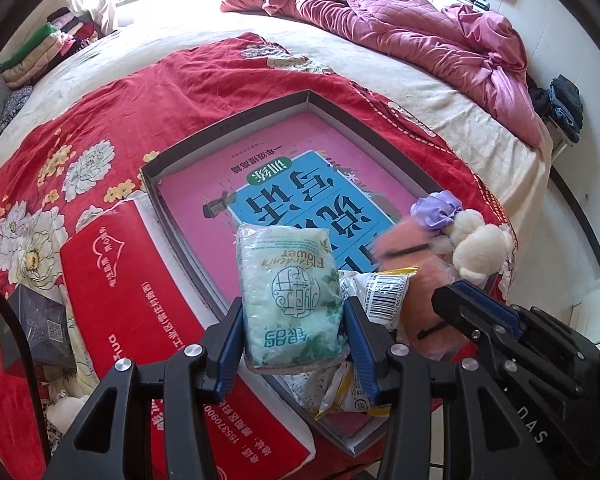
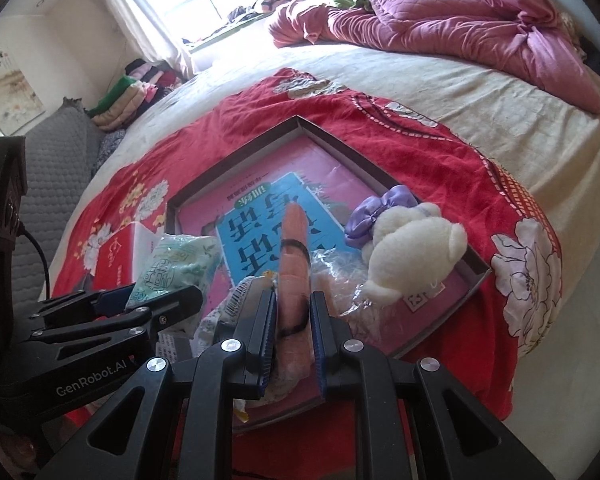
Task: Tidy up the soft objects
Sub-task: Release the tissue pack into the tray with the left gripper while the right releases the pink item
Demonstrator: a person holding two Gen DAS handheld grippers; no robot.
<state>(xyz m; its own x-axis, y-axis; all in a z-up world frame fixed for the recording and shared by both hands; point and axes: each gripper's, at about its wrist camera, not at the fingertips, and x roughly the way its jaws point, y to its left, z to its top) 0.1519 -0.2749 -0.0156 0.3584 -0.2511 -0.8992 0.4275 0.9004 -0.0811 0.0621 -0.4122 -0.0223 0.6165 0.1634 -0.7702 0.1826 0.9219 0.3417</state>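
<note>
My left gripper (image 1: 294, 312) is shut on a pale green tissue pack (image 1: 290, 296), held above the near edge of a shallow grey box (image 1: 236, 120) with a pink and blue book inside. My right gripper (image 2: 292, 304) is shut on an orange plush toy (image 2: 294, 248) with black stripes, above the same box (image 2: 236, 156). The plush also shows blurred in the left wrist view (image 1: 412, 276). A white plush toy (image 2: 412, 256) and a purple scrunchie (image 2: 380, 212) lie at the box's right side. The tissue pack shows in the right wrist view (image 2: 172, 272).
A red tissue box (image 1: 140, 300) lies left of the grey box on a red floral cloth (image 1: 80, 140) over the bed. Crinkly snack packets (image 1: 380, 292) lie at the box's near end. A pink quilt (image 2: 460, 28) is heaped at the bed's far side. Folded clothes (image 2: 132, 96) are stacked at left.
</note>
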